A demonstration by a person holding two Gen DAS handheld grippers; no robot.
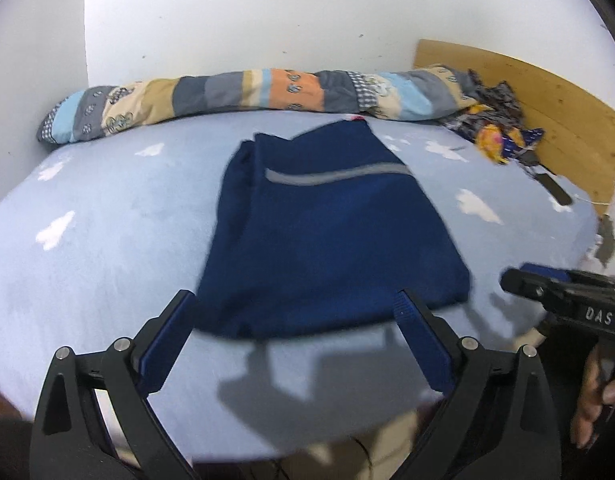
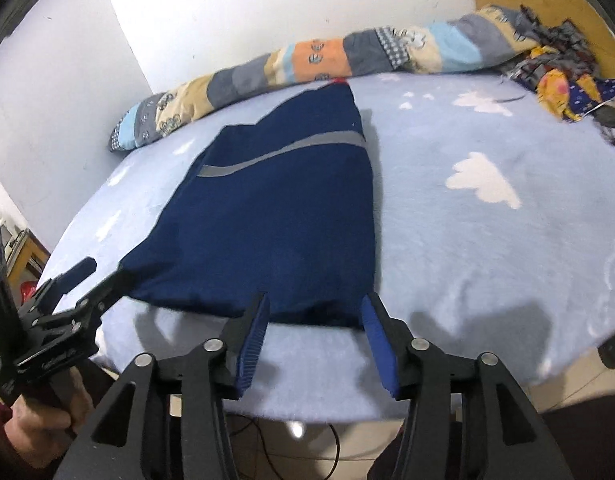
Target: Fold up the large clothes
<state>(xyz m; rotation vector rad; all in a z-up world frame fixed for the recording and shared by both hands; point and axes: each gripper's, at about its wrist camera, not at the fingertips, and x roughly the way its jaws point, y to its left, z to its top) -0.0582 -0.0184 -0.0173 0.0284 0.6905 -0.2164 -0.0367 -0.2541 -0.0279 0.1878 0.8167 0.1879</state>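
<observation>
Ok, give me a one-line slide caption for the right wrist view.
Open right hand-held gripper poised at the near hem of a folded navy garment on a cloud-print bed.

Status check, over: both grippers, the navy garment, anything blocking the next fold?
Left gripper open, empty. Right gripper open, empty. Navy garment with grey stripe folded flat on light blue bedsheet. Nothing obstructing.

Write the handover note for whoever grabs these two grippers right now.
Left gripper: open, empty, at the near hem of the navy garment.
Right gripper: open, empty, at the same hem, nearer its right corner.
Garment lies flat on the light blue bedspread, grey stripe toward the far end, sides apparently folded in.
Left to do: probably grip the near hem and fold it toward the patchwork quilt.
</observation>
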